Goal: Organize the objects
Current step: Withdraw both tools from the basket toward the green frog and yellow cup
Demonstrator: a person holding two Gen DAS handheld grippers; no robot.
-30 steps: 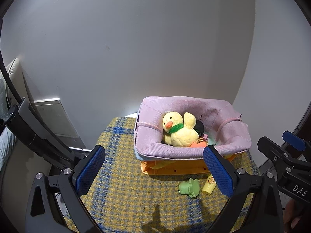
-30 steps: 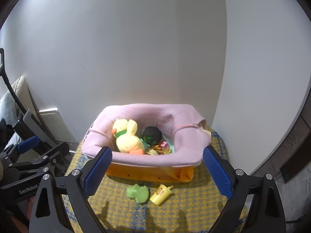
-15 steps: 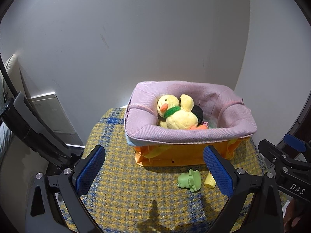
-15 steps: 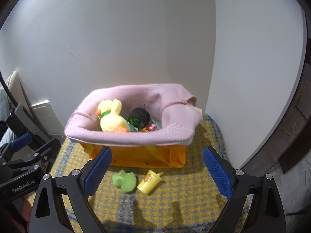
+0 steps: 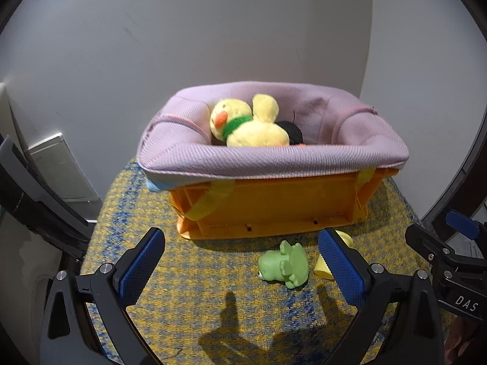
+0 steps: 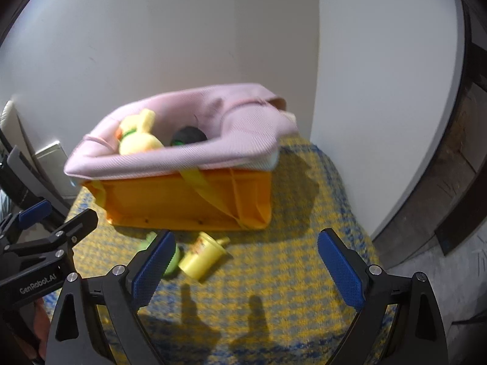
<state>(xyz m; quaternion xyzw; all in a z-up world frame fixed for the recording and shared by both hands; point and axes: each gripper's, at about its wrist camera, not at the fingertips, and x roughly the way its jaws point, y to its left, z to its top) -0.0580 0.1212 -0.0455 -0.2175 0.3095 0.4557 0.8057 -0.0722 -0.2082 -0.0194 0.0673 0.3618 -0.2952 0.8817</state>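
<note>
While both jaws gape wide and hold nothing, the left hand-held gripper [image 5: 242, 269] and right hand-held gripper [image 6: 243, 269] hover over the checked tabletop [image 5: 188, 289]. Just before the crate [image 5: 274, 203] lie a frog [image 5: 283, 266] and a cup [image 6: 202, 257], side by side. Inside the crate's pink liner [image 5: 274, 161] sits a duck [image 5: 249, 124] against something black.

Green frog toy [image 5: 284, 265] and yellow cup [image 6: 202, 255] (tipped over) lie before the orange bin [image 5: 274, 203].

Fluffy plush duck [image 5: 252, 124]; woven pink cloth liner [image 5: 274, 161]; smooth orange plastic crate [image 5: 274, 203]; coarse checked tablecloth [image 5: 188, 279]; matt rubbery frog [image 5: 284, 264].
</note>
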